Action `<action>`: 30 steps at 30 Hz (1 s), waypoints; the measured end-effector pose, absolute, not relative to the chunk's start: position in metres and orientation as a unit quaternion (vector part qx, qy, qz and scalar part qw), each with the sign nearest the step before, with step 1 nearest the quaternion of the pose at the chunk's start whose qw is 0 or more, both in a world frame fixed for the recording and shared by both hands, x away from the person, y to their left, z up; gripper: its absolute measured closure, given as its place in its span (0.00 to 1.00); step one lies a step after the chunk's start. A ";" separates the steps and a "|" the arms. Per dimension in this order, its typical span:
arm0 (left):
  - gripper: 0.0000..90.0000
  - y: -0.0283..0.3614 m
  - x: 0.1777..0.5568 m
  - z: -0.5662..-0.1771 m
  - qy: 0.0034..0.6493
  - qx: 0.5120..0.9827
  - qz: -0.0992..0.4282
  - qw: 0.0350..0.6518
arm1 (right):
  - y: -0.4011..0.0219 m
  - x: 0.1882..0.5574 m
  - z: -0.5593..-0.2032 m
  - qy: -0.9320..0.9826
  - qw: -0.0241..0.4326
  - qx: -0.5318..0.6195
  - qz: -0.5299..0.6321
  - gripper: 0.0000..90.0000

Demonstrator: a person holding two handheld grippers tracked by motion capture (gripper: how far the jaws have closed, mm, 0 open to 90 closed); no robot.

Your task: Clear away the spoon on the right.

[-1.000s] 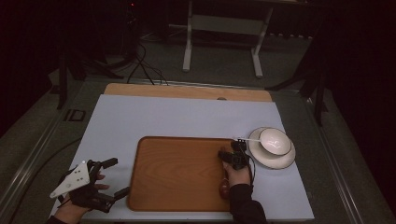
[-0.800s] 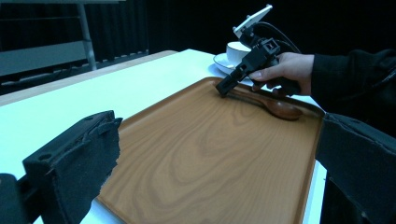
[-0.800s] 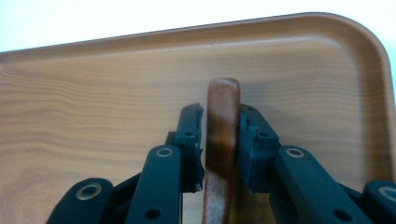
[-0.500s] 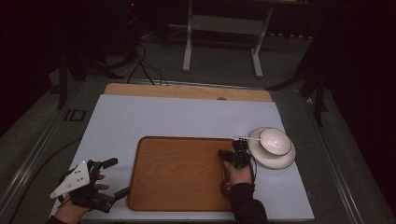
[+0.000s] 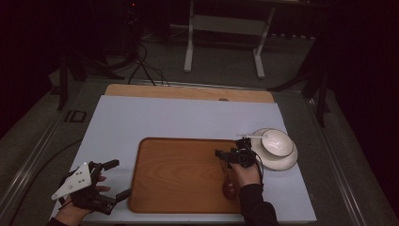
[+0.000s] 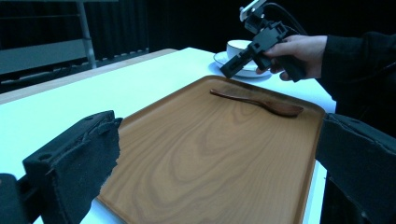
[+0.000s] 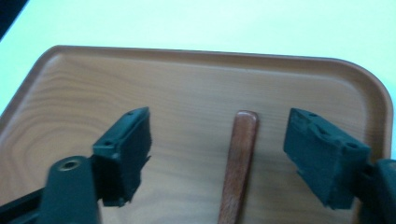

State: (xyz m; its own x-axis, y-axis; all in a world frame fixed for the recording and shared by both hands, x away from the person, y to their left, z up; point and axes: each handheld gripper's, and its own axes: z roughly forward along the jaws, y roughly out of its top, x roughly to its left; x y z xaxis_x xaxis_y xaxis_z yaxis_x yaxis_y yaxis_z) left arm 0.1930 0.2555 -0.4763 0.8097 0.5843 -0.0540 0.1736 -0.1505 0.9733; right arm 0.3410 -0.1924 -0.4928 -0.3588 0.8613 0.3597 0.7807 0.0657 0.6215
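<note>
A wooden spoon [image 5: 228,185] lies on the right part of a wooden tray [image 5: 179,174], bowl end toward the person. My right gripper [image 5: 230,147] hovers just above the handle's far end. Its jaws have just been opening and now stand open, the handle [image 7: 238,163] lying loose between them on the tray, touched by neither pad. My left gripper [image 5: 118,179] rests at the table's near left, beside the tray's left edge. It is open, with nothing between its pads [image 6: 79,158]. From there the spoon [image 6: 261,102] is seen flat across the tray.
A white bowl [image 5: 277,143] on a saucer [image 5: 282,163] stands just right of the tray, close to my right hand. The tray sits on a white mat [image 5: 164,120], with a wooden strip [image 5: 188,92] along the far edge. Cables [image 5: 146,70] and a stand [image 5: 223,23] lie beyond.
The right gripper's jaws have spread apart over the spoon's handle, and the spoon now lies free on the tray. The left gripper has not moved.
</note>
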 end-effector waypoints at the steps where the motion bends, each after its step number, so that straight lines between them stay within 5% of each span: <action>1: 0.00 0.255 0.193 -0.476 0.256 0.739 0.171 0.599 | -0.193 0.341 -0.491 0.731 0.054 0.560 0.386 0.22; 7: 0.00 0.256 0.193 -0.476 0.256 0.739 0.172 0.599 | -0.198 0.339 -0.481 0.749 0.045 0.535 0.389 0.15; 30: 0.00 0.254 0.195 -0.478 0.263 0.739 0.171 0.596 | -0.232 0.314 -0.454 0.761 0.070 0.494 0.415 0.16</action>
